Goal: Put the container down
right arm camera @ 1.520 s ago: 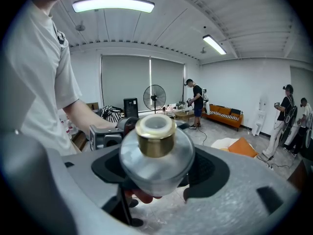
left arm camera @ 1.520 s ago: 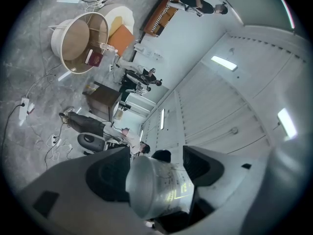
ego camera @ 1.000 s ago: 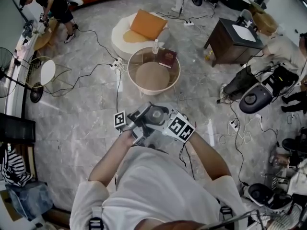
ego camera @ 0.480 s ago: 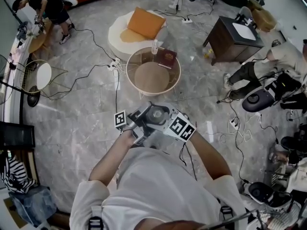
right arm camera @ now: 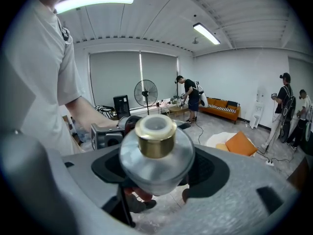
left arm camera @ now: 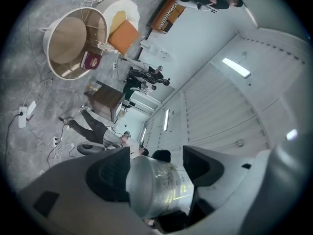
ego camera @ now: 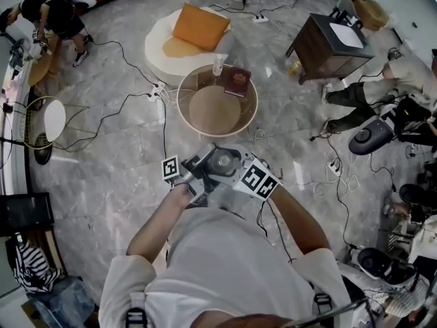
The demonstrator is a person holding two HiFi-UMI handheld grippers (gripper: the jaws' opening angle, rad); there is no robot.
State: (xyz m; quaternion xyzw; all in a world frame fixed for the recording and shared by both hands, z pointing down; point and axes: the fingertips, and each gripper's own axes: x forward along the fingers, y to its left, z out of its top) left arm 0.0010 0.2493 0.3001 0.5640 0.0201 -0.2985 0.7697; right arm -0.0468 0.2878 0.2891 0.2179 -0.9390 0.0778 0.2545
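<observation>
Between left tongs [left arm camera: 156, 173] and right tongs [right arm camera: 157, 169], rounded clear container [right arm camera: 155, 158] gripped, brassy collar [right arm camera: 155, 140]

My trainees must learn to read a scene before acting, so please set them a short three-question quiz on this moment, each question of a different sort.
1. Multiple choice: what lies on the round table? A, a dark red book; B, an orange cushion; C, a fan.
2. True or false: the container already stands on the round table.
3. Fill in: the jaws of the left gripper and the right gripper are both shut on the ____.

Key: 1, A. 2, false: both grippers hold it in the air, short of the table. 3, container.
</observation>
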